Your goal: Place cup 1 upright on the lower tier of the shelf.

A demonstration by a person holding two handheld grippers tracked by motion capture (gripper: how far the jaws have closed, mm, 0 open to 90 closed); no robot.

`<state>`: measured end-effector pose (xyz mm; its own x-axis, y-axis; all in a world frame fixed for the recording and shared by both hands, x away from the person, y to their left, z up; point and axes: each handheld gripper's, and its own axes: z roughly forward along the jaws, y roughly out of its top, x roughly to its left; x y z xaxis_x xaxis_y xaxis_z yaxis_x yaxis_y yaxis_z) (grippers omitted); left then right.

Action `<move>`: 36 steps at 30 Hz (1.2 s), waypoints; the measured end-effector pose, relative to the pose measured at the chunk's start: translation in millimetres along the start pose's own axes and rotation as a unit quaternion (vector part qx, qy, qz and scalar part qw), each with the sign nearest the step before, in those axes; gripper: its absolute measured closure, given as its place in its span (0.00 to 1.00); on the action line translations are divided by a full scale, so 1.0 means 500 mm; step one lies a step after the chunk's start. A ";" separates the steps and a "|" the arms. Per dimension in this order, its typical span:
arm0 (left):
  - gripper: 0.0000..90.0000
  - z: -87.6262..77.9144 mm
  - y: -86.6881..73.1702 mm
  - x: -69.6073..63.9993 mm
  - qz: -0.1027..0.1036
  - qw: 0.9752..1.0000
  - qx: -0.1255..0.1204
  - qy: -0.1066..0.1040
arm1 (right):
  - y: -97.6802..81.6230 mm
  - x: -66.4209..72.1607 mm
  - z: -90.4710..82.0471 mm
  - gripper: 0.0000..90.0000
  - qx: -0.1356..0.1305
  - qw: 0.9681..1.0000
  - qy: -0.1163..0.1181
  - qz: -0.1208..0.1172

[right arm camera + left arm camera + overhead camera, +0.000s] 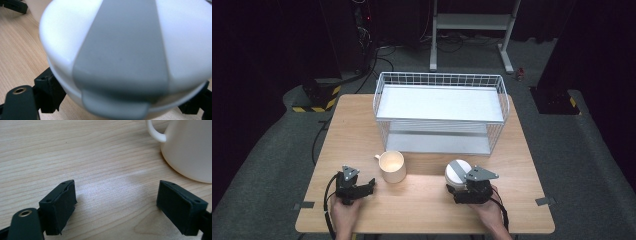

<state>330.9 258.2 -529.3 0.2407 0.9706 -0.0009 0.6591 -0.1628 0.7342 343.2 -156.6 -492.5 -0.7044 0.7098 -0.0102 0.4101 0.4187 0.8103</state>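
A cream mug [392, 167] stands at the table's front centre, its handle to the left. My left gripper [362, 188] rests just left of it, open, with bare wood between its jaws [120, 205]; the mug [190, 150] is ahead and to the right, apart from them. A round white container [457, 173] with a grey strip across its lid sits front right. My right gripper [464, 192] is at its near side. In the right gripper view the container [125, 57] sits between the widely spread jaws of that gripper [122, 100]. Contact with the pads is hidden.
A white wire rack [441, 112] with two shelves stands at the back centre of the wooden table [427, 200]. A person's hands hold both grippers at the front edge. Dark floor, cables and a metal stand lie beyond the table.
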 end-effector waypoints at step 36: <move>0.18 0.000 0.000 0.000 0.000 1.000 0.001 0.001 | -0.010 -0.017 -0.004 0.21 -0.026 1.000 0.009 0.007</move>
<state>330.8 258.4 -529.2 0.2394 0.9709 -0.0010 0.6606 -0.1621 0.7330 346.0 -165.7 -495.2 -0.7088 0.7053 0.0114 0.3898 0.3782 0.8397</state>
